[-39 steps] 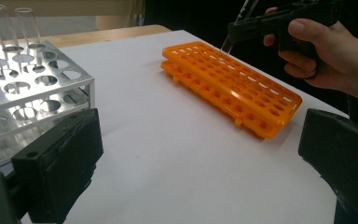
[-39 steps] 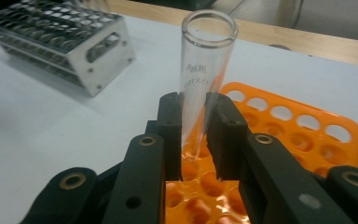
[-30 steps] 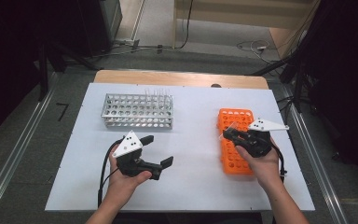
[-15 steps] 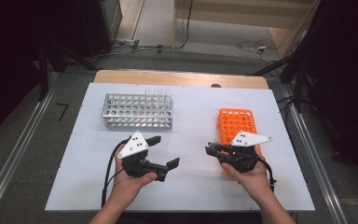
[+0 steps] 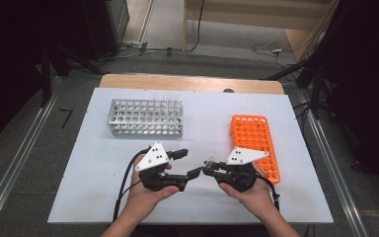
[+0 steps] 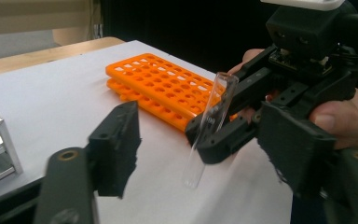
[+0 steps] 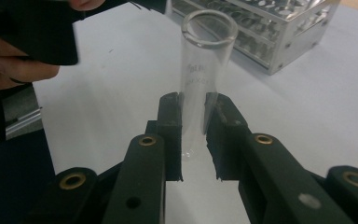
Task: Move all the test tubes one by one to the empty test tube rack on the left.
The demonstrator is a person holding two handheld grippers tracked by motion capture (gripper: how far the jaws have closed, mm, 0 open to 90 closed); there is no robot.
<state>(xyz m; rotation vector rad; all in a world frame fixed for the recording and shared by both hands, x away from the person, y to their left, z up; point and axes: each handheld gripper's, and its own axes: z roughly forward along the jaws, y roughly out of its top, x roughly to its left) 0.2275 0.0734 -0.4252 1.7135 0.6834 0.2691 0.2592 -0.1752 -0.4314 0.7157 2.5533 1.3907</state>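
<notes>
Right gripper [image 7: 193, 109] clamps a glass test tube [image 7: 200, 79] | left gripper [image 6: 200, 154] gapes beside it | orange rack [image 5: 254, 143] behind.

We see a clear glass test tube [image 7: 200, 88] with faint white print, an orange rack [image 5: 254, 144] at right, a silvery metal rack [image 5: 145, 117] far left, black grippers with white plates, and a plain white table sheet [image 5: 94, 173] edged in tan wood.

text: faint white print on glass tube [image 7: 200, 77] | legibility: blurred; unreadable
</notes>
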